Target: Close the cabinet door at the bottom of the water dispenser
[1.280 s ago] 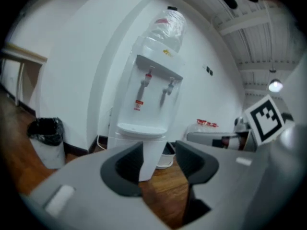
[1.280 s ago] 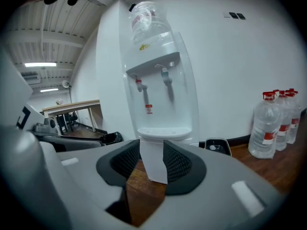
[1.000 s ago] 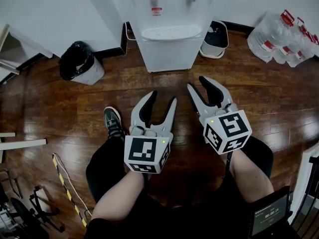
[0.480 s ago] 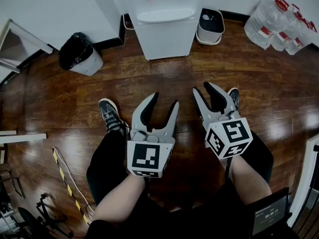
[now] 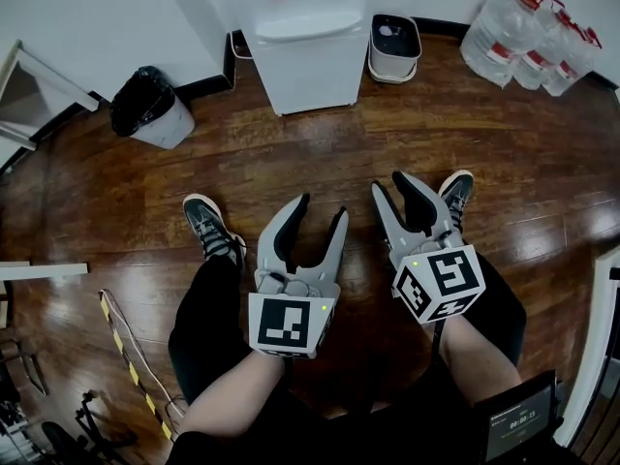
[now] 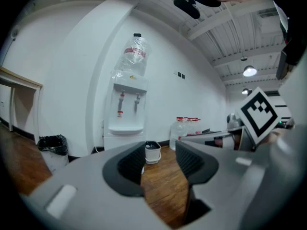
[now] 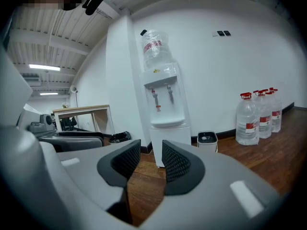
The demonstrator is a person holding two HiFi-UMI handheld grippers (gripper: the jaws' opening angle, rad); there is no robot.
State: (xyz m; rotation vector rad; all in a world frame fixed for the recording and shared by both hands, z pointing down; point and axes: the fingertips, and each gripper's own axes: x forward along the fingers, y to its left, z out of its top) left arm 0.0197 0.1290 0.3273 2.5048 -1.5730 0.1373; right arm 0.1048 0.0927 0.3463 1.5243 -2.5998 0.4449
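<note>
The white water dispenser [image 5: 308, 56] stands against the far wall, its lower cabinet front [image 5: 312, 77] looking flat and closed. It also shows in the left gripper view [image 6: 125, 114] and the right gripper view [image 7: 165, 114], a good way off across the wooden floor. My left gripper [image 5: 320, 211] is open with nothing between its fingers [image 6: 159, 152]. My right gripper [image 5: 390, 184] is open too, its jaws have just been closing a little, and they hold nothing [image 7: 151, 152]. Both point toward the dispenser without touching it.
A black-lined trash bin [image 5: 145, 109] sits left of the dispenser and a small white bin [image 5: 394, 42] to its right. Several water bottles [image 5: 523, 37] stand at the far right. The person's shoes [image 5: 208, 223] are on the floor below the grippers.
The dispenser has slid toward the top edge of the head view and looks farther away. Both grippers have drawn back from it, and the person's feet have stepped back.
</note>
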